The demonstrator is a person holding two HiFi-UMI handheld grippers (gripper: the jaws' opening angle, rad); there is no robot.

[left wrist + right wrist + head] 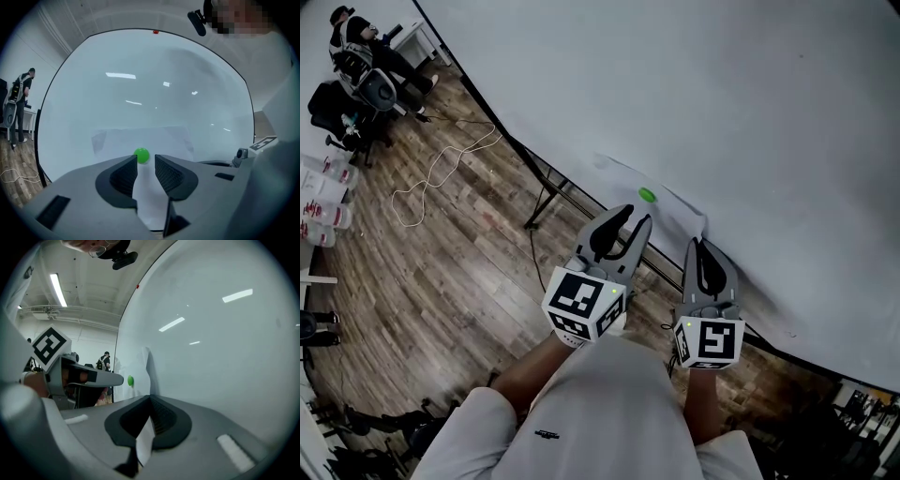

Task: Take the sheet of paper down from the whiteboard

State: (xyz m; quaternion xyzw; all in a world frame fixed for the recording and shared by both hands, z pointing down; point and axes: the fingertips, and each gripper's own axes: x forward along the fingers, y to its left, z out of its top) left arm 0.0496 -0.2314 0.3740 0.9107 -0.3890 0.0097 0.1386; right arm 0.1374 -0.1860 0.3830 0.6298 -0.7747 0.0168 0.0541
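A white sheet of paper [673, 204] hangs on the whiteboard [731, 112], pinned by a round green magnet [647, 196]. My left gripper [630, 220] is open just short of the magnet. In the left gripper view the magnet [141, 155] sits right beyond the gap between the fingertips [130, 165], with the sheet [140, 137] behind it and nothing between the pads. My right gripper [699, 246] is shut on the sheet's right edge; in the right gripper view a strip of paper [146, 438] is pinched between its jaws [150, 401], and the magnet [130, 379] shows to the left.
The whiteboard's stand legs [546, 199] rest on the wooden floor, where a white cable [441, 171] lies looped. A seated person [358, 45] and chairs are far off at the upper left. White containers [322, 195] stand at the left edge.
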